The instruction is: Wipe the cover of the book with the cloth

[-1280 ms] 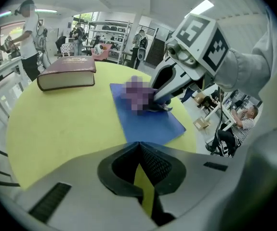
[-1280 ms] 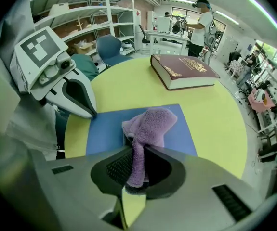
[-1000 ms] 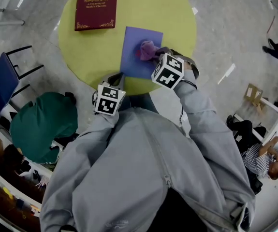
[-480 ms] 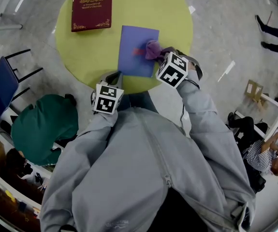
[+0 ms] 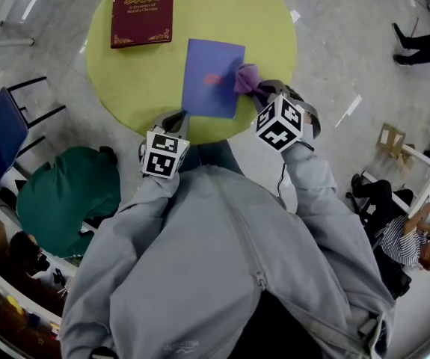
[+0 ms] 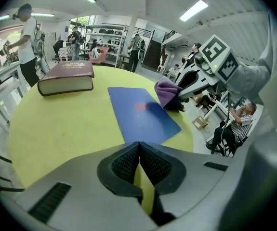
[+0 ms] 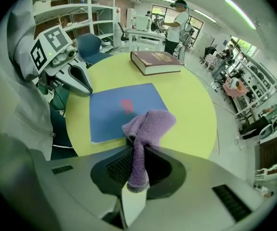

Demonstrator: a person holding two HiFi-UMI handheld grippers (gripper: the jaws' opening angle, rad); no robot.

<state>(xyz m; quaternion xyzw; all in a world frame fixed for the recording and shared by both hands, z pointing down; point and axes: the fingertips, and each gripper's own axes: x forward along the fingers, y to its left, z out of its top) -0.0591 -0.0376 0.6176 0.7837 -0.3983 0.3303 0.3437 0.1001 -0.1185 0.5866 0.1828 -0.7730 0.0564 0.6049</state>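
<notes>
A thin blue book with a red mark on its cover lies flat on the round yellow table, near the front edge. My right gripper is shut on a purple cloth, which hangs at the book's right edge; in the right gripper view the cloth bunches just ahead of the jaws over the blue book. My left gripper is shut and empty at the table's near edge, by the book's near left corner. From the left gripper view I see the blue book and the cloth.
A thick maroon book with gold print lies at the table's far left. Beside the table on the left are a blue chair and a green bundle. People and shelves stand around the room.
My right gripper has dragged the purple cloth from the middle of the blue cover to its right edge. The left gripper has stayed put.
</notes>
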